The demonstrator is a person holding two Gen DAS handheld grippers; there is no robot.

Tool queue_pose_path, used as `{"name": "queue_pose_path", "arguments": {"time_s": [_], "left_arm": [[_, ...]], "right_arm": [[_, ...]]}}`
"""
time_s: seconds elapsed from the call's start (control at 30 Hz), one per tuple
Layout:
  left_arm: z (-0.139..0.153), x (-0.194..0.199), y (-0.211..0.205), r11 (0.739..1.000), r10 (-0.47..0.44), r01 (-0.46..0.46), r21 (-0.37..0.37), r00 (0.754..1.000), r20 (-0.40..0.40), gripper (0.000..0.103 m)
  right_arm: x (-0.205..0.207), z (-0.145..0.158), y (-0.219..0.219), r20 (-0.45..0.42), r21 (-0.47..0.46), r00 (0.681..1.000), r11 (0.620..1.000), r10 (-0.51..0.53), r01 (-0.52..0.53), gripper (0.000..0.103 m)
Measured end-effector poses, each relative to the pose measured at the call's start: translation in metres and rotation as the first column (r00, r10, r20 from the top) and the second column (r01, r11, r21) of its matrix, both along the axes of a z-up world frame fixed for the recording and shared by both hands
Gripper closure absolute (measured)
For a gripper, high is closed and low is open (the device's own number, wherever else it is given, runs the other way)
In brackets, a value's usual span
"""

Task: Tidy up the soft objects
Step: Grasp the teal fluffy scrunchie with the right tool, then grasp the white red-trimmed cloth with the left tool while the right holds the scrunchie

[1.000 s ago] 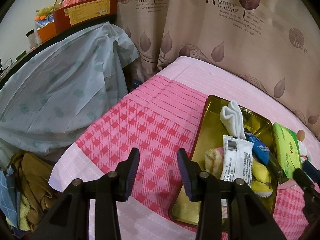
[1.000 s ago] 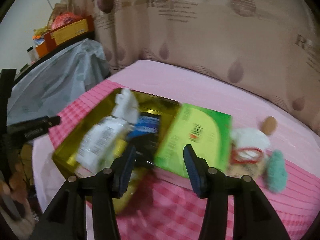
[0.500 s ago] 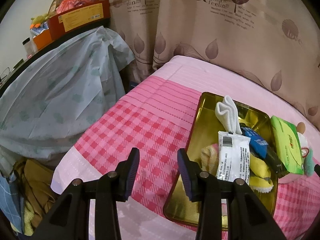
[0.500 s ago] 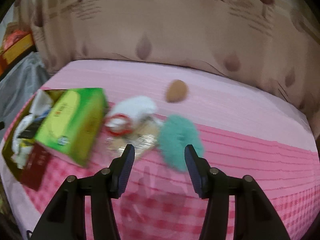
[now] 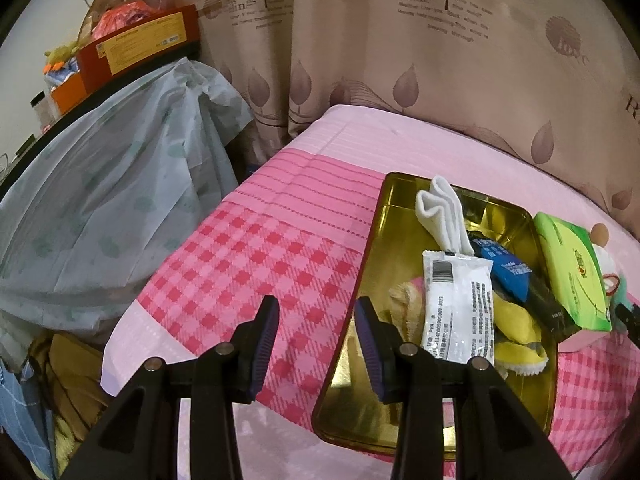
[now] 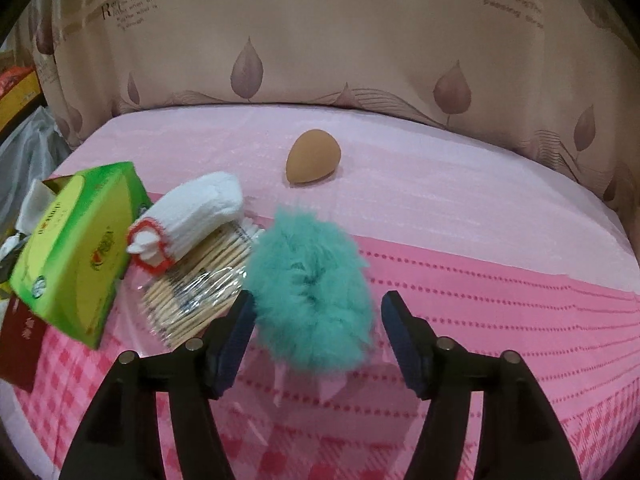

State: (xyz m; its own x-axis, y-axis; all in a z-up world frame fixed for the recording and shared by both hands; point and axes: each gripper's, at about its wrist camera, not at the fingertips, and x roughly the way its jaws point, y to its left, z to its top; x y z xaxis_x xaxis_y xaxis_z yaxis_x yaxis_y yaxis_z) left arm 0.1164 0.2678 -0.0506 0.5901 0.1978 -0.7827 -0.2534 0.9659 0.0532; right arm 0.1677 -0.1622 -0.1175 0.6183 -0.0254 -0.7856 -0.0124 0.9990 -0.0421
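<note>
Currently the right gripper [image 6: 314, 334] hangs with jaws spread, just opened wider, straddling the fluffy teal pom-pom scrunchie [image 6: 310, 290] on the pink checked bedspread [image 6: 500, 320]; the pads do not yet press it. The scrunchie lies dead ahead between the fingers, its long axis running away from the camera, so a straight descent should seat it. The right hand is clearly nearer. The left gripper [image 5: 316, 344] is released, holding nothing, beside the gold metal tray [image 5: 360, 408] already holding soft items. The tan egg-shaped sponge [image 6: 313, 156] sits farther back.
</note>
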Motion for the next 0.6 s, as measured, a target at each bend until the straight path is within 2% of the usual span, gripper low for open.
{"name": "queue_pose_path", "arguments": {"time_s": [0.07, 0.1, 0.23, 0.33, 0.6], "left_arm": [[-0.001, 0.001, -0.002, 1.0, -0.005, 0.005, 0.009, 1.0, -0.004, 0.063], [-0.002, 0.002, -0.002, 1.0, -0.008, 0.008, 0.011, 1.0, -0.006, 0.063], [-0.004, 0.003, -0.004, 1.0, -0.012, 0.013, 0.018, 1.0, -0.01, 0.063], [-0.004, 0.002, -0.007, 0.999, -0.016, 0.017, 0.034, 1.0, -0.013, 0.063], [-0.001, 0.0, -0.029, 0.993, -0.074, 0.073, 0.097, 0.997, 0.003, 0.063]], "right_arm": [[0.007, -0.006, 0.0, -0.012, -0.001, 1.0, 1.0, 0.004, -0.004, 0.045], [0.008, -0.009, 0.0, -0.017, -0.002, 1.0, 1.0, 0.007, -0.007, 0.053], [0.006, -0.013, -0.001, -0.005, 0.004, 1.0, 1.0, 0.013, -0.013, 0.073], [-0.001, -0.012, -0.004, 0.002, 0.015, 1.0, 1.0, 0.013, -0.013, 0.077], [-0.034, -0.011, -0.019, 0.008, 0.047, 1.0, 0.999, -0.006, 0.006, 0.077]]}}
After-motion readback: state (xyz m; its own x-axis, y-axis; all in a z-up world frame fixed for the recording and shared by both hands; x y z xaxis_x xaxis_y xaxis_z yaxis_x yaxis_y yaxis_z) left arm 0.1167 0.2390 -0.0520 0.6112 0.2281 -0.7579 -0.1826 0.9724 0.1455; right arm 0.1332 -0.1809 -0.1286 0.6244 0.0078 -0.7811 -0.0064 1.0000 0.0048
